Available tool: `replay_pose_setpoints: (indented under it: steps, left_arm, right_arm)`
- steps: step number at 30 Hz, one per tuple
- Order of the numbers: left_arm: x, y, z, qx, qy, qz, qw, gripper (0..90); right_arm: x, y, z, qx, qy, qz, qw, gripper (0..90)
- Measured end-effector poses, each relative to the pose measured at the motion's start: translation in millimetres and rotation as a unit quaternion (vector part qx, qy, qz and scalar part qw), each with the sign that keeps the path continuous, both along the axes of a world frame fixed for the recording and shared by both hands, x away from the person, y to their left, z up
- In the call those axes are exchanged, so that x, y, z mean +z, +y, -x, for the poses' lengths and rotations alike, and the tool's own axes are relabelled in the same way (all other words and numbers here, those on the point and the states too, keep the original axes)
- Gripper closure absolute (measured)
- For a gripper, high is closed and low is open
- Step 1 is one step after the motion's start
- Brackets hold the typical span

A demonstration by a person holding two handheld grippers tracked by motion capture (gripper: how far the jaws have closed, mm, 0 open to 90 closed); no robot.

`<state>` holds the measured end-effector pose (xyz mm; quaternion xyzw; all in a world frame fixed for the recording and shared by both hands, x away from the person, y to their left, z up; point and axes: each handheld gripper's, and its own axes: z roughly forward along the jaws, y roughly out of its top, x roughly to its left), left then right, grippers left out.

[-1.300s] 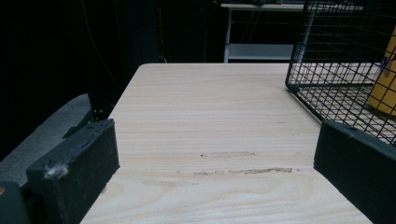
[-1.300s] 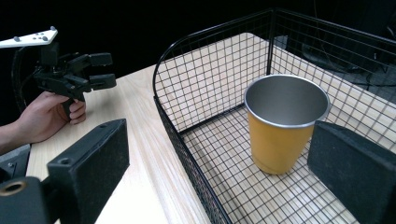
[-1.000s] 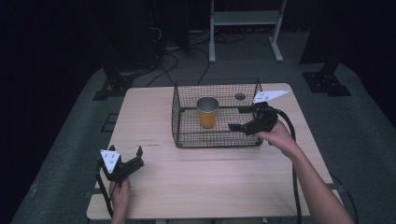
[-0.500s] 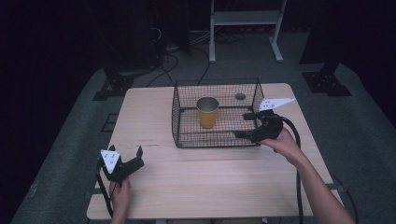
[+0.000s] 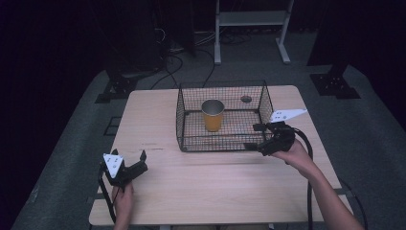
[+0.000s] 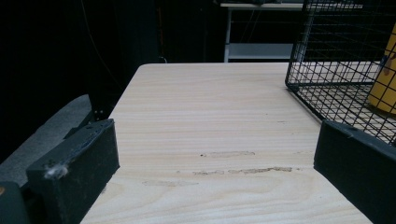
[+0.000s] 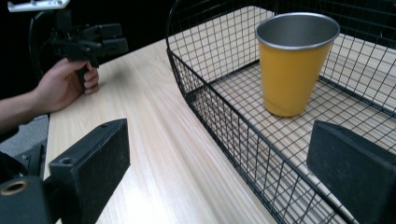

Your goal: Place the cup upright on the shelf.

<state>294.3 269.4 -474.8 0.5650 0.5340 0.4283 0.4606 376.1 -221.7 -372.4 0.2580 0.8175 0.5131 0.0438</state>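
A black wire basket [image 5: 224,117] stands on a pale wooden table [image 5: 215,182], with an upright yellow cup [image 5: 213,115] inside it. The right gripper [image 5: 253,137], jaws apart, sits at the basket's near right corner. The left gripper [image 5: 141,160] rests near the table's front left, also spread wide

Your way into the wire basket [image 5: 222,139] is from above: open top, mesh walls on all sides. Inside, the yellow cup [image 5: 213,115] stands upright near the middle w/ bare mesh floor to either side. Right gripper [image 5: 252,136] sits just beside the basket's near right corner, jaws apart. Bare table [image 5: 201,187] lies btw. the basket and left gripper [image 5: 136,160], well apart at the near left.
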Motion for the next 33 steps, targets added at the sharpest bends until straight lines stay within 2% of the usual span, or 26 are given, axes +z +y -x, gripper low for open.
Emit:
replay_pose_setpoints:
  steps: [12,33]
  left_arm:
    - [0.1,0.0,0.2,0.000,0.001,-0.001,1.0000,0.0]
    - [0.0,0.1,0.1,0.001,0.000,0.000,1.0000,0.0]
  right_arm:
    - [-10.2,-8.1,14.4,0.004,0.007,-0.001,1.0000,5.2]
    - [-30.0,-31.9,32.6,-0.010,0.019,-0.008,0.9997,5.3]
